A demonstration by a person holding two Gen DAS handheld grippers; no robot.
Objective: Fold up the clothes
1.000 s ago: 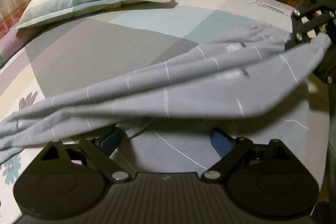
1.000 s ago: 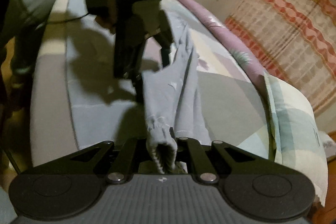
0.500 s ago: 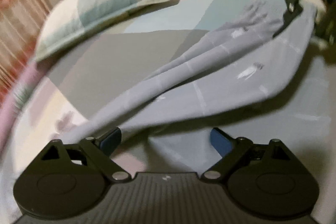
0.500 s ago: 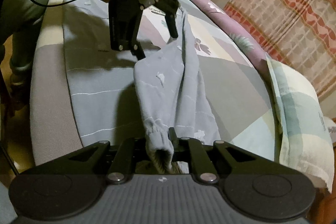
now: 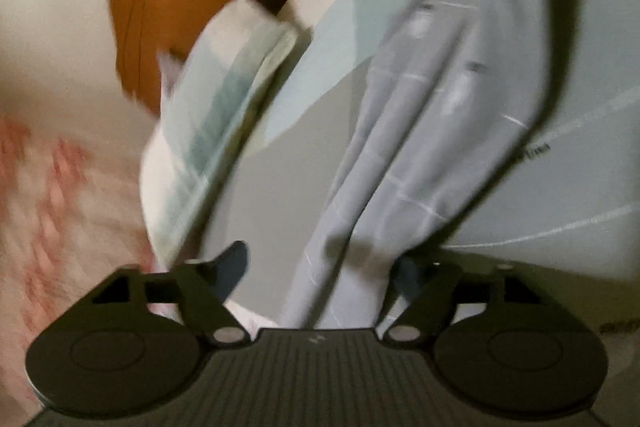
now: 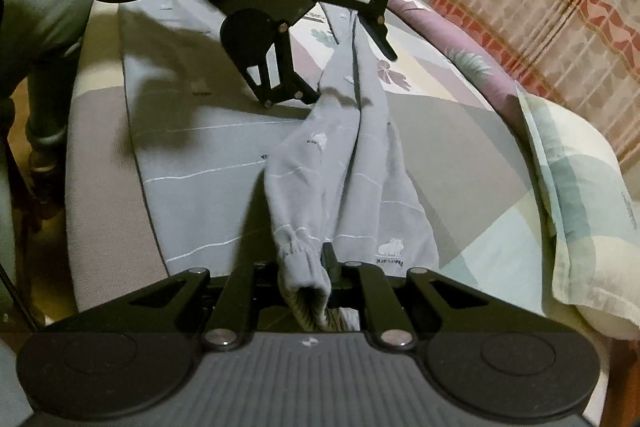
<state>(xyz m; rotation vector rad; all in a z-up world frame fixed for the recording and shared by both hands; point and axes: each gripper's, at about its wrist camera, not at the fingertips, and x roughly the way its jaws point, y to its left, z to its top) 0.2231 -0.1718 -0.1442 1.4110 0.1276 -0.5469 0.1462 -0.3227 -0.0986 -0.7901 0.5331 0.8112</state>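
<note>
In the right claw (image 6: 306,279), the sleeve cuff (image 6: 300,267) is partly hidden.

Grey-blue white-lined garment (image 6: 340,163); pastel patchwork bedsheet (image 6: 460,131)

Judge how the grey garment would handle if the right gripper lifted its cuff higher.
Likely floppy: the garment sags in long folds from the right gripper to the left gripper. Probably light, hanging from one cuff pinch. The bunched cuff should resist slipping.
</note>
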